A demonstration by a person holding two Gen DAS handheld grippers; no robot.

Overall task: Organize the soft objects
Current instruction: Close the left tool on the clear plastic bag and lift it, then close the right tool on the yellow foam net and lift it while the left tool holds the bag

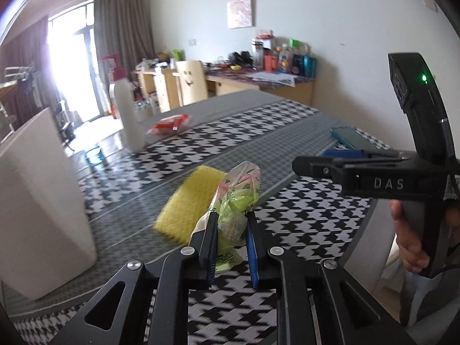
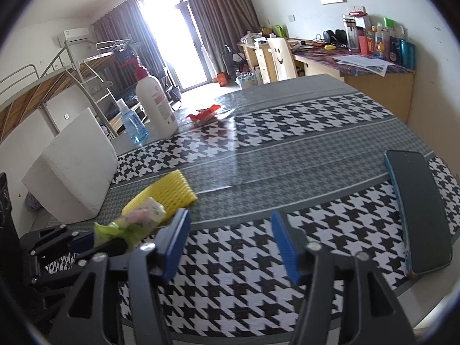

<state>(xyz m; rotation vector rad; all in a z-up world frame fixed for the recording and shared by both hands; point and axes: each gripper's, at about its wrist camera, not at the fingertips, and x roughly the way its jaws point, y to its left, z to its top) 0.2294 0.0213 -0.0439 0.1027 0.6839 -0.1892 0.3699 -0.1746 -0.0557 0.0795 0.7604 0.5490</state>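
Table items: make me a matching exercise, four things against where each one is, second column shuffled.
1. plastic bag
2. phone
3. red packet
4. foam box

A. far side, right of the white bottle
B. table's left edge
C. in the left gripper
D. flat by the right edge, right of the right gripper

Pairs: 1-C, 2-D, 3-A, 4-B

You see a big bright window [image 2: 175, 37] with dark curtains [image 2: 221, 14]. White walls [image 1: 330, 23] hold a picture [image 1: 241, 11]. A messy wooden desk [image 2: 376, 77] and a bunk bed [image 2: 57, 77] stand behind.
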